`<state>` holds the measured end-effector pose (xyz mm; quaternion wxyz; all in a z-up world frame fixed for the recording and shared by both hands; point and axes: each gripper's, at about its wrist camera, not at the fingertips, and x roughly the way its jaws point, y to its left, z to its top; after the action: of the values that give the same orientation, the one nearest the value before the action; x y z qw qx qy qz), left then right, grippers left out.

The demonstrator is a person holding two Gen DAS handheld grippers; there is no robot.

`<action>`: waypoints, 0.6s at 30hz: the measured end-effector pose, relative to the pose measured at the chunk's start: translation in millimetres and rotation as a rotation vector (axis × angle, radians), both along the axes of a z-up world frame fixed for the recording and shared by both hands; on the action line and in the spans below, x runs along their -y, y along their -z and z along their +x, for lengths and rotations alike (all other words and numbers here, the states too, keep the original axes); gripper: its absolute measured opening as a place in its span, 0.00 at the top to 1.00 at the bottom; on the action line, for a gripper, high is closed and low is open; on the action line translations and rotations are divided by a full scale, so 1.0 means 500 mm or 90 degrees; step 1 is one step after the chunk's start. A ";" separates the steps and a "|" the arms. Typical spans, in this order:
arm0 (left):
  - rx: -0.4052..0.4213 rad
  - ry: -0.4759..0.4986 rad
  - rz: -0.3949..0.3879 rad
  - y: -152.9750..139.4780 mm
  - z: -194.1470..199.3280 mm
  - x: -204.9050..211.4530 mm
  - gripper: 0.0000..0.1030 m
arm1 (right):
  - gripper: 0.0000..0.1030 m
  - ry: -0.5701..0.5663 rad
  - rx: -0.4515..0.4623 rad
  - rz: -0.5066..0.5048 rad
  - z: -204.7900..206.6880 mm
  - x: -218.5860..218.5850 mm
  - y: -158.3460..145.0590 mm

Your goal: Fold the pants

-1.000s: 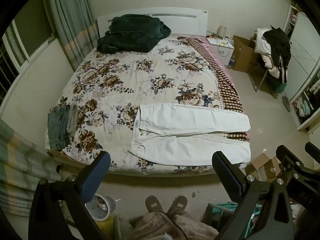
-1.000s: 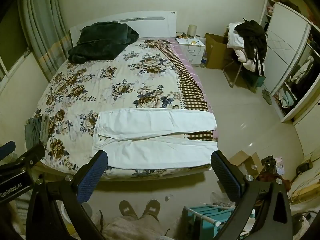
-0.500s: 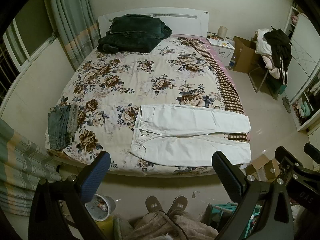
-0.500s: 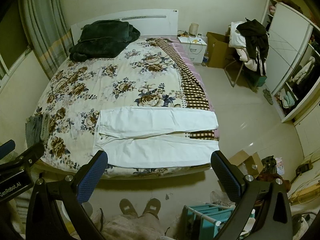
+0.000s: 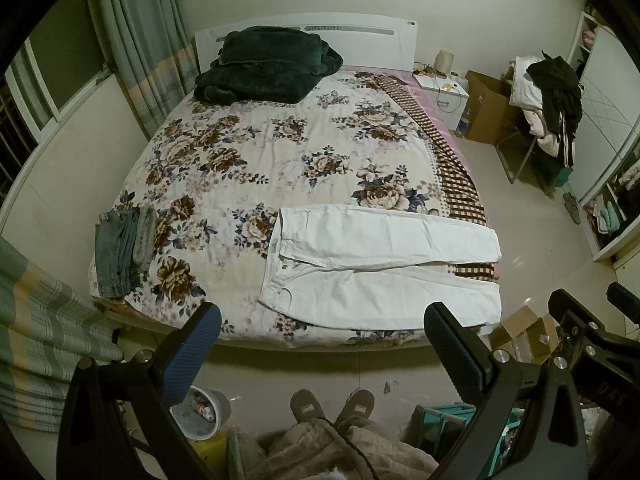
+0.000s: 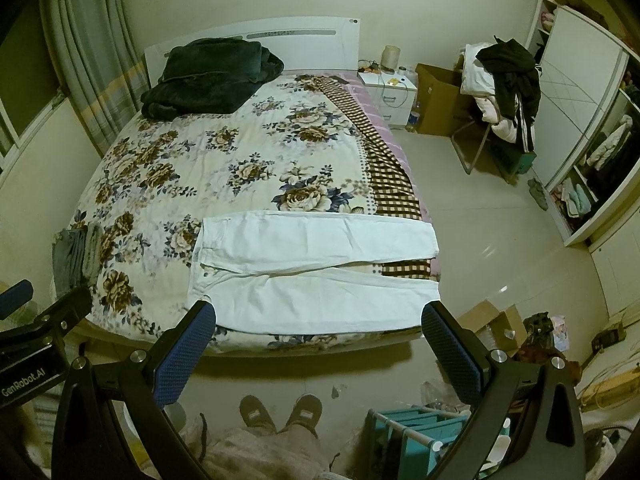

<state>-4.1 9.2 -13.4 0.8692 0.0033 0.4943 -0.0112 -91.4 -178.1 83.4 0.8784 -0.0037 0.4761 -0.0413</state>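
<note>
White pants (image 5: 380, 268) lie spread flat across the foot of the bed (image 5: 248, 168), on the floral quilt near the front edge; the waistband is toward the middle of the bed and both legs run out to the right-hand side, the cuffs reaching the checked border at the mattress edge. The legs lie side by side, slightly parted toward the cuffs. No fold has been made yet. The left gripper (image 5: 320, 332) is held well back from the bed, above the floor, fingers spread wide and empty. The right gripper (image 6: 318, 330) is likewise held back, spread wide, holding nothing. The fabric appears to be a light woven cotton: soft, limp, unlikely to slip on the quilt, and liable to sag and wrinkle if lifted from one point. In my judgement the sound holds are the waistband corner and the cuff of the near leg, taken together so the leg carries over evenly. A small folded grey-green garment (image 5: 120, 252) rests at the left edge, well apart.
</note>
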 end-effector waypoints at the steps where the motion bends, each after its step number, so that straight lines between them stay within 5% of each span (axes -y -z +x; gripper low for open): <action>1: 0.001 0.000 0.001 0.003 -0.001 -0.002 0.00 | 0.00 0.000 0.000 0.000 -0.001 -0.001 0.001; 18: -0.001 -0.001 -0.001 0.005 -0.002 -0.003 0.00 | 0.00 -0.002 -0.003 -0.001 -0.003 -0.035 0.011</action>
<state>-5.2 10.7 -15.7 0.8687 0.0022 0.4952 -0.0112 -93.0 -160.5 77.7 0.8775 -0.0056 0.4779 -0.0401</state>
